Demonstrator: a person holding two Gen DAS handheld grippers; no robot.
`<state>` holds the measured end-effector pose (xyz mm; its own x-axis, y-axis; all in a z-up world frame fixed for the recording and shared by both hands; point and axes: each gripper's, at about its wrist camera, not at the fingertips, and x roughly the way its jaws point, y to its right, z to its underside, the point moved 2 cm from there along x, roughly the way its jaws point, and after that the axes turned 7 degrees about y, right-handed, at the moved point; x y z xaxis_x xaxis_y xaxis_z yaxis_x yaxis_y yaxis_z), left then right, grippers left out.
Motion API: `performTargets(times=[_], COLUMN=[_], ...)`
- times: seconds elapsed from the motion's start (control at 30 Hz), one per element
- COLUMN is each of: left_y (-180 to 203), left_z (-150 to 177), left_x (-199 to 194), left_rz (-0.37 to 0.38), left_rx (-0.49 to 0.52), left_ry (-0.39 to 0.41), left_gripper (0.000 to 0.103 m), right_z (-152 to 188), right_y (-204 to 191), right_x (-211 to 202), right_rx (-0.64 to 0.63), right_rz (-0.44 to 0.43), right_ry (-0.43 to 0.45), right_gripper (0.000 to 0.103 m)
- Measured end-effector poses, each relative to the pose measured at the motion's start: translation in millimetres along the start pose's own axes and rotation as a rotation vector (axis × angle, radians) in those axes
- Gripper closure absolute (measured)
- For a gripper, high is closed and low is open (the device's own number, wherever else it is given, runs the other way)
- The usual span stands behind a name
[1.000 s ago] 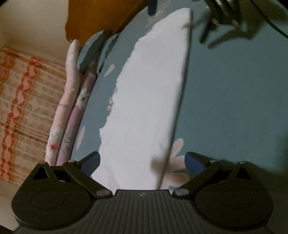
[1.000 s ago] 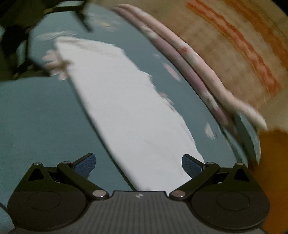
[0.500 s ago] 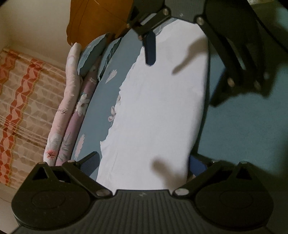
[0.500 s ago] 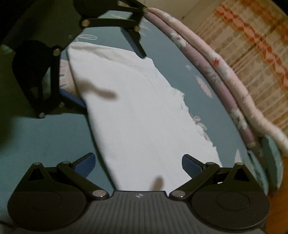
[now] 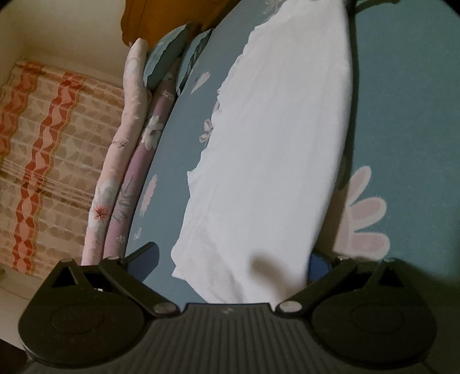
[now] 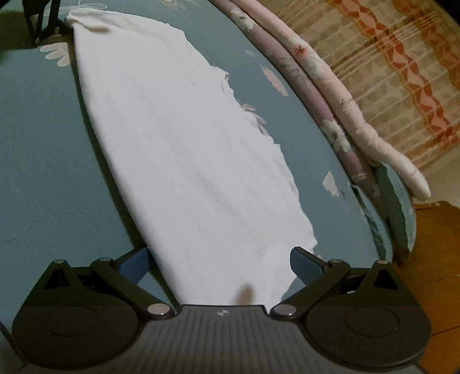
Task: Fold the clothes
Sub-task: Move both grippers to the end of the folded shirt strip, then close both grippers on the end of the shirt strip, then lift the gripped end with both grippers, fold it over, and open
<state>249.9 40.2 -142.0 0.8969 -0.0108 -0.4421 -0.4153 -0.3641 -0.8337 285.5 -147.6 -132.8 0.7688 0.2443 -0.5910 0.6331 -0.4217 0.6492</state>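
A white garment (image 5: 273, 149) lies folded into a long strip on a blue floral bed sheet (image 5: 402, 115). My left gripper (image 5: 230, 259) is open at one end of the strip, and the cloth runs between its spread fingers. At the opposite end my right gripper (image 6: 220, 260) is open too, straddling the garment (image 6: 178, 138). The cloth hides part of the left gripper's right pad and part of the right gripper's left pad. The left gripper (image 6: 43, 20) shows at the far end in the right wrist view.
Rolled pink and purple floral bedding (image 5: 123, 172) lines the far edge of the bed, with a blue pillow (image 5: 164, 63) at its end. Behind it are an orange-patterned covering (image 5: 43, 143) and a brown wooden headboard (image 6: 437, 244). Bare blue sheet (image 6: 43, 158) lies on the near side.
Both grippers have drawn apart toward opposite ends of the strip. The right gripper, large in the left wrist view half a second ago, has almost left it. Both stayed open.
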Motion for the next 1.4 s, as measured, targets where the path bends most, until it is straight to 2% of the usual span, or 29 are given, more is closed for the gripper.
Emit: performTargets(times=[0.07, 0.13, 0.2, 0.23, 0.33, 0.43, 0.6, 0.67, 0.73, 0.77, 0.8, 0.83, 0.9, 1.13, 1.4], left_y=[0.7, 0.6, -0.3, -0.3, 4.4, 5.2, 4.0, 4.3, 7.3, 10.1, 13.9, 16.8, 19.9, 0.2, -11.4], left_z=[-6.1, -10.0, -8.7, -6.4, 2.4, 2.0, -7.8, -5.8, -2.3, -0.7, 0.0, -0.2, -1.7, -3.7, -9.2], left_x=[4.7, 9.6, 10.1, 7.8, 0.2, 3.2, 12.6, 8.6, 5.2, 3.8, 3.1, 3.2, 3.5, -10.0, -36.1], left_rz=[0.017, 0.049, 0.078, 0.085, 0.072, 0.062, 0.059, 0.065, 0.081, 0.090, 0.098, 0.103, 0.110, 0.107, 0.108], left_rx=[0.008, -0.003, -0.014, -0.019, -0.015, -0.030, -0.001, -0.008, -0.015, -0.013, -0.002, 0.009, 0.015, -0.049, -0.063], left_ry=[0.010, 0.009, 0.008, 0.005, -0.008, -0.013, -0.021, -0.022, -0.027, -0.029, -0.028, -0.028, -0.030, -0.022, -0.014], left_gripper=[0.008, 0.022, 0.032, 0.037, 0.040, 0.041, 0.041, 0.047, 0.068, 0.073, 0.082, 0.090, 0.099, 0.102, 0.103], right_z=[-7.9, -15.5, -18.7, -18.8, -12.9, -8.4, -19.0, -17.2, -12.4, -9.9, -7.6, -6.6, -7.7, -14.0, -20.4], right_y=[-2.3, -1.8, 1.6, 4.2, 5.5, -1.0, -2.4, -3.9, -5.5, -6.8, -9.0, -11.1, -14.5, -1.9, 12.0], right_x=[5.3, 11.2, 15.3, 14.8, 6.5, 4.7, 17.3, 16.0, 10.4, 8.3, 6.8, 6.4, 7.0, -1.3, -27.9], right_rx=[-0.032, -0.044, -0.051, -0.044, -0.041, -0.056, -0.058, -0.071, -0.063, -0.062, -0.060, -0.058, -0.073, -0.058, 0.015], right_rz=[-0.003, -0.021, -0.047, -0.062, -0.081, -0.059, -0.016, -0.010, -0.030, -0.037, -0.054, -0.073, -0.073, -0.088, -0.116], right_ry=[0.006, 0.010, 0.008, 0.004, -0.020, -0.005, 0.019, 0.030, 0.027, 0.024, 0.017, 0.013, 0.007, 0.002, -0.004], right_gripper=[0.006, 0.013, 0.014, 0.019, 0.032, 0.034, 0.034, 0.037, 0.056, 0.062, 0.078, 0.089, 0.090, 0.093, 0.097])
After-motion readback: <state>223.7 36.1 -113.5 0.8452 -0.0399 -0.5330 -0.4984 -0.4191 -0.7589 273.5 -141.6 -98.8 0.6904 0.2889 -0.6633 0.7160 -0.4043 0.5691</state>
